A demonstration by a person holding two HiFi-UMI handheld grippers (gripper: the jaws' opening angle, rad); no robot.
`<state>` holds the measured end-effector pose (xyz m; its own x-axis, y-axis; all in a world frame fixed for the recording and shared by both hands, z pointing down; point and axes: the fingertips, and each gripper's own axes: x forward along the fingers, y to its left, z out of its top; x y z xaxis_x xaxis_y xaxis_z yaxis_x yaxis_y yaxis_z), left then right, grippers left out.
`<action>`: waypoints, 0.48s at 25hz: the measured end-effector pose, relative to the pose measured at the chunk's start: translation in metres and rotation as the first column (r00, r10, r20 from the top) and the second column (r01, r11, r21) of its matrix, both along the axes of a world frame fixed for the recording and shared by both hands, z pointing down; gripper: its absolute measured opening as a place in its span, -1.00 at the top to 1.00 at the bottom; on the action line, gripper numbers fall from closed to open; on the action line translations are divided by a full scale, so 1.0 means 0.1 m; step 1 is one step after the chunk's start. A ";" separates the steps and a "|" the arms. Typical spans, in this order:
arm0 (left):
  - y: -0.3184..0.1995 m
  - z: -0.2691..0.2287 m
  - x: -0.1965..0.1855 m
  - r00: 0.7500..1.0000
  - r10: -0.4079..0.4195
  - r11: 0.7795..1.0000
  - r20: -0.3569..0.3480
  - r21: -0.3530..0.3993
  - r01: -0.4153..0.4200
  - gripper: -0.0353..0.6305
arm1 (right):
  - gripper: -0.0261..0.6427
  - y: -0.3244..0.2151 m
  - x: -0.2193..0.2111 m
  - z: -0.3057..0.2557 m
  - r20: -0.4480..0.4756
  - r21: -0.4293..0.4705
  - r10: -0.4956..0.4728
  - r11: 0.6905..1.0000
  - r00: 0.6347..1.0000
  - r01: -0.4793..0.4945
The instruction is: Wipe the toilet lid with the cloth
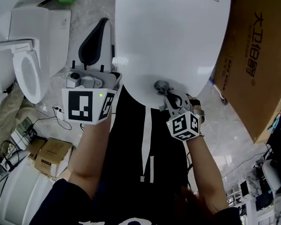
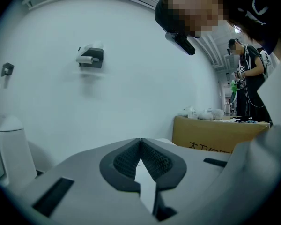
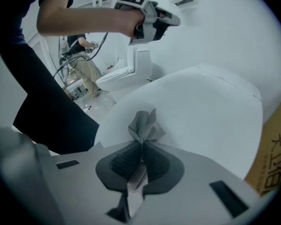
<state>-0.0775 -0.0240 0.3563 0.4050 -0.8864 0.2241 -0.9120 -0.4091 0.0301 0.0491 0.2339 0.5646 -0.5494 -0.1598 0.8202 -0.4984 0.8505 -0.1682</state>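
Note:
The white toilet lid (image 1: 173, 36) fills the top middle of the head view, closed and glossy. My right gripper (image 1: 165, 93) is at its near edge, shut on a small grey cloth (image 1: 161, 86) that rests against the lid. In the right gripper view the bunched cloth (image 3: 144, 124) sticks out past the jaws of the right gripper (image 3: 141, 144) onto the lid (image 3: 206, 107). My left gripper (image 1: 103, 23) is held up left of the lid, away from it. In its own view the left gripper (image 2: 140, 142) is shut on nothing and faces a white wall.
A large cardboard box (image 1: 257, 55) stands right of the toilet. A second toilet (image 1: 30, 69) with its seat showing stands at the left, with small boxes (image 1: 51, 156) and cables on the floor. A paper holder (image 2: 90, 57) hangs on the wall. Another person (image 2: 249, 78) stands far right.

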 end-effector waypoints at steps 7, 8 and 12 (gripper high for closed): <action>-0.04 0.04 0.08 1.000 0.008 1.000 0.003 -0.003 -0.008 0.83 | 0.82 -0.44 0.93 -0.01 -0.080 0.102 0.233 0.969 0.969 -0.225; -0.04 0.04 0.08 1.000 0.010 1.000 0.003 -0.004 -0.010 0.83 | 0.82 -0.48 1.05 -0.01 -0.091 0.113 0.274 0.958 0.957 -0.264; -0.06 0.08 0.12 1.000 0.020 1.000 0.003 -0.010 -0.020 0.83 | 0.82 -0.43 1.32 -0.01 -0.112 0.108 0.423 0.905 0.899 -0.412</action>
<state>-0.0656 -0.0296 0.3638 0.4219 -0.8759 0.2339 -0.9037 -0.4269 0.0316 0.1812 0.1905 0.5640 -0.3077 -0.4191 0.8542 -0.8233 0.5673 -0.0183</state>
